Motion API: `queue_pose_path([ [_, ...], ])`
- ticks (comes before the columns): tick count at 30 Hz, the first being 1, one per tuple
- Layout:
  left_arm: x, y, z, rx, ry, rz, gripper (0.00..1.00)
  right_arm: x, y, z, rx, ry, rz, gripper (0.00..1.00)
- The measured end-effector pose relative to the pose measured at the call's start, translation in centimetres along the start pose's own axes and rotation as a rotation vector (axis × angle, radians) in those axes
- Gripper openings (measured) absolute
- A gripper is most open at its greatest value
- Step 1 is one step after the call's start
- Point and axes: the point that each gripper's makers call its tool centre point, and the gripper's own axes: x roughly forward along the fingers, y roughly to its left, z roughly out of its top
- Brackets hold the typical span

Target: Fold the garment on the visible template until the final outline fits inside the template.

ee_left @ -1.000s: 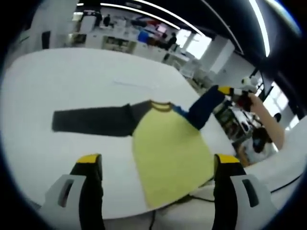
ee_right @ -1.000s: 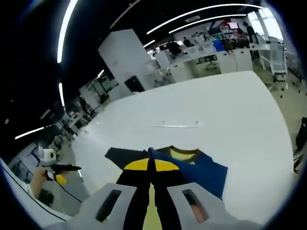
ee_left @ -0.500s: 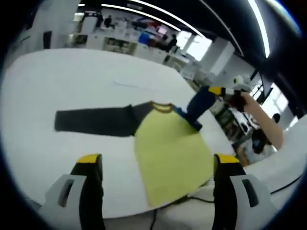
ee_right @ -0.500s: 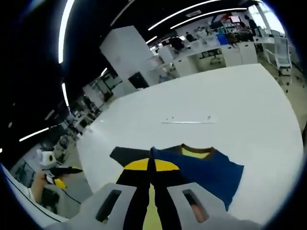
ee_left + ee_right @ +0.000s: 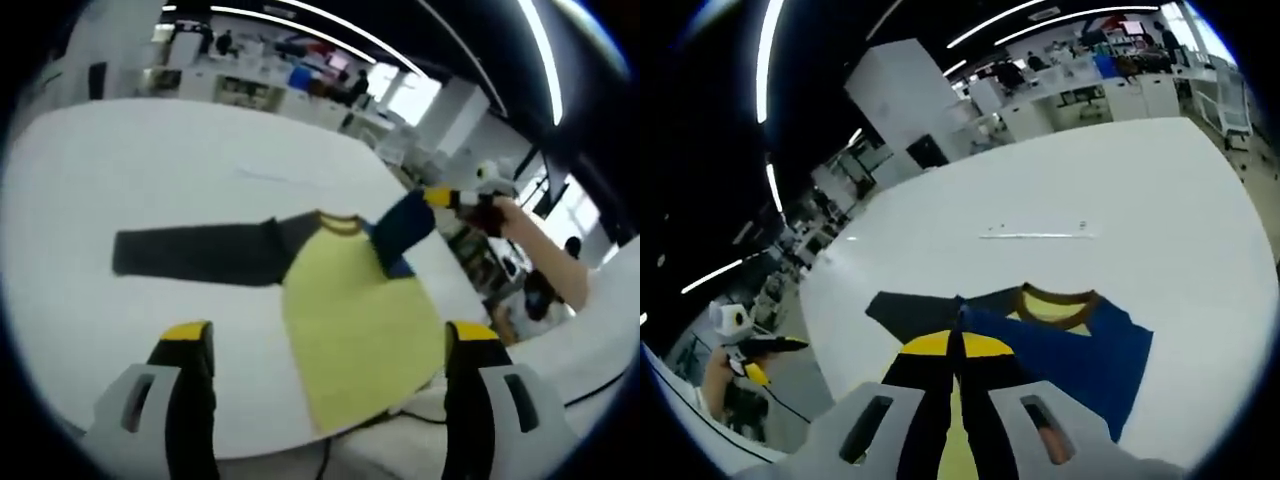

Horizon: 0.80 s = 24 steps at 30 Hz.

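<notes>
A shirt with a yellow body [image 5: 360, 325] and dark sleeves lies flat on the white table [image 5: 150, 160]. One dark sleeve [image 5: 190, 255] stretches out to the left. The blue-looking sleeve [image 5: 400, 228] is lifted over the shoulder, and my right gripper [image 5: 440, 197], held by a hand, is shut on its cuff. From the right gripper view, my right gripper [image 5: 958, 335] pinches the blue sleeve [image 5: 1080, 350] above the collar [image 5: 1055, 305]. My left gripper [image 5: 328, 345] stands open before the hem, holding nothing. It also appears small at the far left [image 5: 765, 345].
A thin faint line [image 5: 1035, 235] with small marks lies on the table beyond the collar. The hem hangs near the table's front edge, with cables [image 5: 420, 405] below it. Desks and shelves [image 5: 250, 85] stand in the background, and a seated person [image 5: 535, 300] is at the right.
My right gripper has carried the blue sleeve inward, from out beside the shirt to over its shoulder. The left gripper has stayed open and still.
</notes>
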Motion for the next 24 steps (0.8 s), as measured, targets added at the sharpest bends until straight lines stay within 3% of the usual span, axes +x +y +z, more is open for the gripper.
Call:
queue_pose_path([
  [24, 0.9, 0.0, -0.5, -0.001, 0.015, -0.017, 0.92, 5.4, 0.8, -2.3, 0.078, 0.032, -0.018, 0.02],
])
